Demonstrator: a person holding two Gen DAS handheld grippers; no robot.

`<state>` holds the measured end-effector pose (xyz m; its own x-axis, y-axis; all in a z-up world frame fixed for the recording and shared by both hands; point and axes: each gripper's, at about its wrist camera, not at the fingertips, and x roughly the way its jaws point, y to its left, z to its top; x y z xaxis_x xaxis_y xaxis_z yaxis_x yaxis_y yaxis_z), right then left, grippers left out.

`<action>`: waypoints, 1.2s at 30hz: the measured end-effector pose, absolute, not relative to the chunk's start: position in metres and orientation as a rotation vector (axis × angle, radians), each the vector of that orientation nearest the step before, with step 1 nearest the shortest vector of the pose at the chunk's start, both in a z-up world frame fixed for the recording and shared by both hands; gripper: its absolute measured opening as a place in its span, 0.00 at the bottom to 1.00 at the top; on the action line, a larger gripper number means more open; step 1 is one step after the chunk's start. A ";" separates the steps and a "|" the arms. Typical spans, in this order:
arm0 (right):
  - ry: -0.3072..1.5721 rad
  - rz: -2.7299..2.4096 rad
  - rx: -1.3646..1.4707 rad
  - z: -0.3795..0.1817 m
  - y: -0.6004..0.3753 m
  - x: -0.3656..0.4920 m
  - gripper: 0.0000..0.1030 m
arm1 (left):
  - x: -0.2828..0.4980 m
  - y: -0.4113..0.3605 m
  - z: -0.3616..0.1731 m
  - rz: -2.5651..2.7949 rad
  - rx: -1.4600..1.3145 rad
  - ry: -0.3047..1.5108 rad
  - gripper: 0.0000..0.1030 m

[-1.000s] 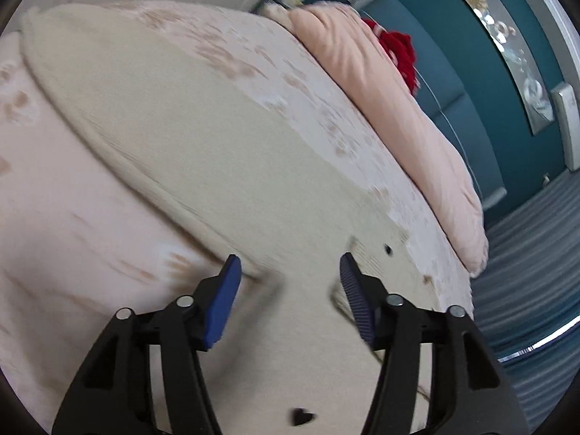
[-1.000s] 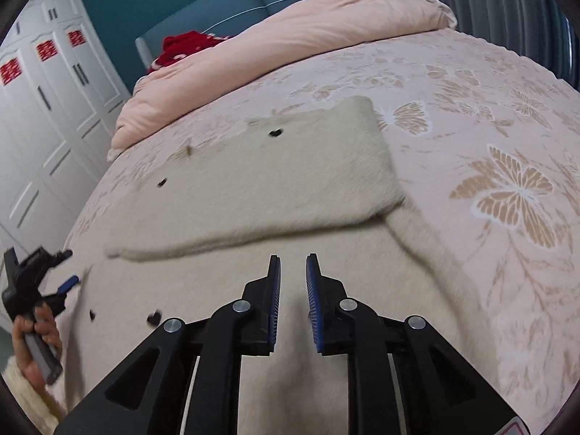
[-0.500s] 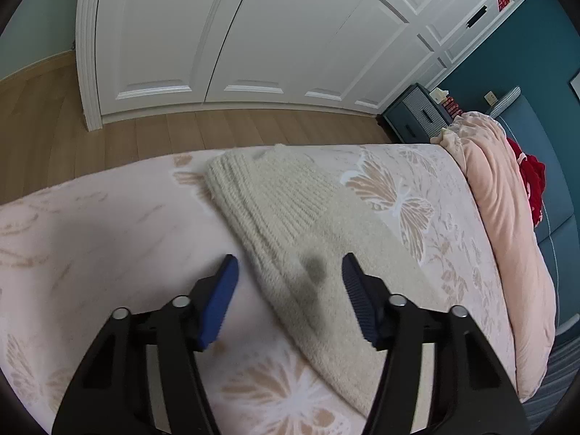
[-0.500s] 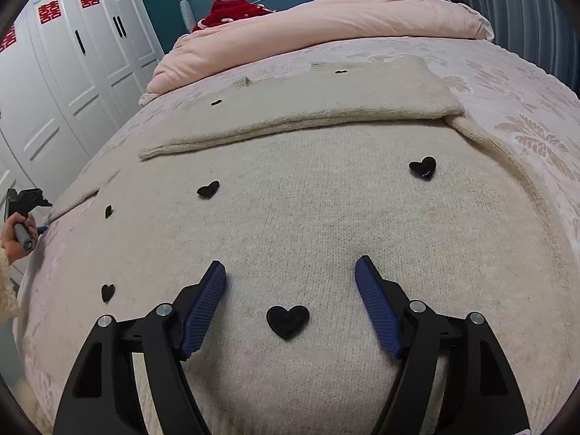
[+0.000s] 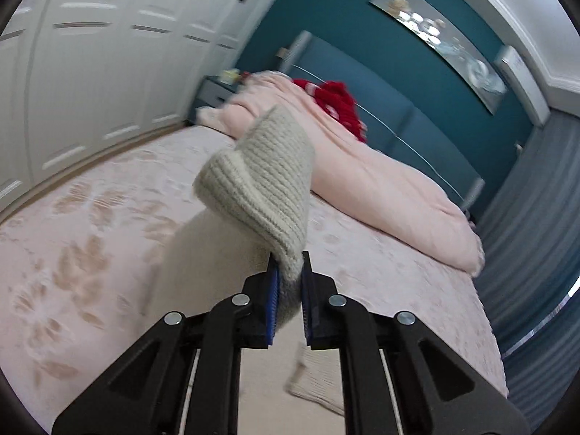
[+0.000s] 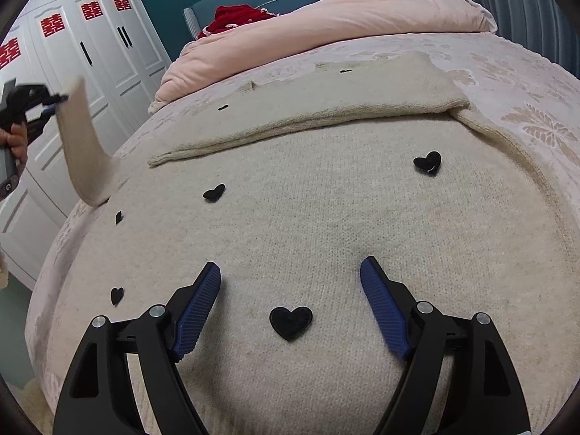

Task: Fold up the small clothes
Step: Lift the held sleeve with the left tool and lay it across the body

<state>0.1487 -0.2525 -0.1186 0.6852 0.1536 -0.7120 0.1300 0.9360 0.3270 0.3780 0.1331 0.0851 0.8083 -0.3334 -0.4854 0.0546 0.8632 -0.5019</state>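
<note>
A beige knit sweater point(image 6: 326, 199) with black heart patches lies flat on the bed, one sleeve folded across its upper part point(image 6: 315, 108). My left gripper point(image 5: 288, 272) is shut on the ribbed cuff of the other sleeve point(image 5: 264, 181) and holds it lifted above the bed; it also shows in the right wrist view point(image 6: 78, 137) at the far left. My right gripper point(image 6: 290, 272) is open, low over the sweater's body, with a black heart point(image 6: 290, 320) between its fingers.
A pink duvet point(image 6: 326, 25) and a red garment point(image 6: 235, 20) lie at the head of the bed against a teal headboard. White wardrobes point(image 6: 90, 47) stand to the left. The floral bedspread point(image 6: 525, 83) extends to the right of the sweater.
My left gripper has shut on the sleeve cuff and lifted it off the bed. My right gripper opened earlier and now stays open over the sweater's body.
</note>
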 end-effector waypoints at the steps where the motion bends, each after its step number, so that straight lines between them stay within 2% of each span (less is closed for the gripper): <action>1: 0.819 0.017 0.375 -0.119 -0.253 0.148 0.75 | 0.373 0.098 0.080 -0.275 -0.481 0.631 0.10; 4: 0.813 0.026 0.394 -0.118 -0.255 0.148 0.75 | 0.359 0.013 0.036 -0.373 -0.442 0.786 0.15; 5: 0.812 0.029 0.400 -0.118 -0.255 0.148 0.75 | 0.353 -0.009 0.015 -0.385 -0.433 0.847 0.22; 6: 0.811 0.033 0.405 -0.119 -0.256 0.148 0.76 | 0.345 -0.023 -0.004 -0.388 -0.430 0.896 0.35; 10: 0.809 0.060 0.433 -0.117 -0.259 0.148 0.79 | 0.300 -0.023 -0.057 -0.327 -0.545 0.975 0.52; 13: 0.855 0.052 0.453 -0.109 -0.262 0.157 0.79 | 0.271 0.015 -0.075 -0.255 -0.643 1.001 0.57; 15: 0.854 0.040 0.504 -0.096 -0.266 0.171 0.80 | 0.255 0.048 -0.081 -0.193 -0.672 0.980 0.64; 21: 0.812 0.030 0.678 -0.080 -0.272 0.245 0.79 | 0.222 0.103 -0.093 -0.206 -0.654 0.940 0.64; 22: 0.829 0.010 0.666 -0.082 -0.268 0.259 0.76 | 0.219 0.104 -0.094 -0.211 -0.640 0.937 0.64; 28: 0.950 -0.009 0.577 -0.097 -0.236 0.305 0.34 | 0.217 0.098 -0.095 -0.216 -0.605 0.914 0.65; 30: 0.966 -0.004 0.530 -0.095 -0.227 0.310 0.08 | 0.220 0.101 -0.093 -0.213 -0.620 0.924 0.66; 34: 0.910 0.054 0.482 -0.064 -0.222 0.319 0.07 | 0.236 0.110 -0.081 -0.223 -0.790 0.948 0.66; 36: 0.846 0.109 0.474 -0.030 -0.223 0.329 0.06 | 0.254 0.116 -0.072 -0.240 -0.911 0.938 0.74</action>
<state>0.3288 -0.2230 -0.0301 0.6638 0.2779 -0.6943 0.0927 0.8907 0.4451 0.2538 0.1160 -0.0716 0.5966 -0.5432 -0.5908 -0.1927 0.6176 -0.7625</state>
